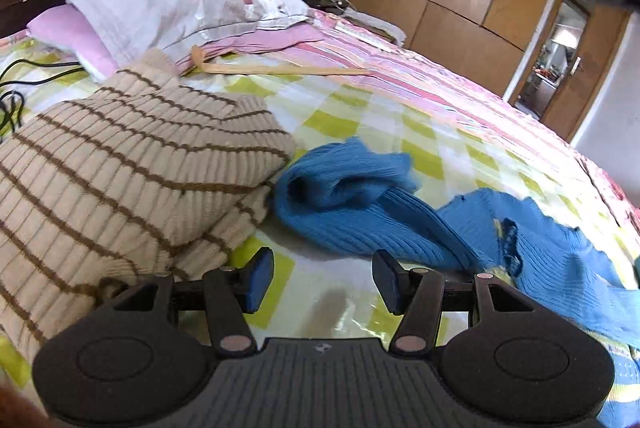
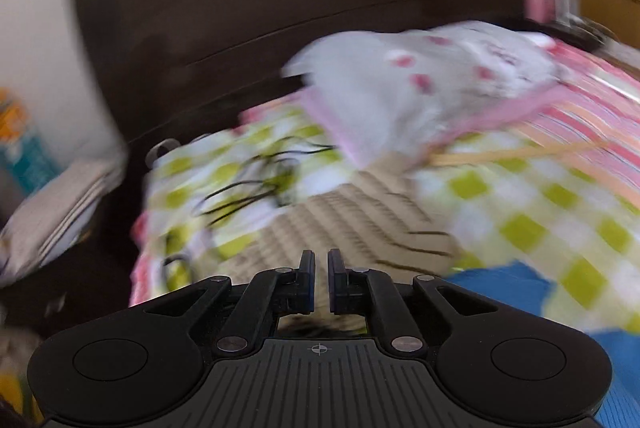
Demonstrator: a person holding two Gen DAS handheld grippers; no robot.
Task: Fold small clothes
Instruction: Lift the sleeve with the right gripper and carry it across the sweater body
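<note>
The blue knit [image 1: 420, 224] lies rumpled on the bed [image 1: 360, 123] just ahead-right of the left gripper [image 1: 323, 278], long axis running near-right, fingers wide open and empty, while the right gripper [image 2: 321, 278] is nearly closed, gripping nothing visible.

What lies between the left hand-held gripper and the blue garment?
Only bare checked bedsheet, seen in the left wrist view; the open left hand-held gripper is short of the blue garment.
</note>
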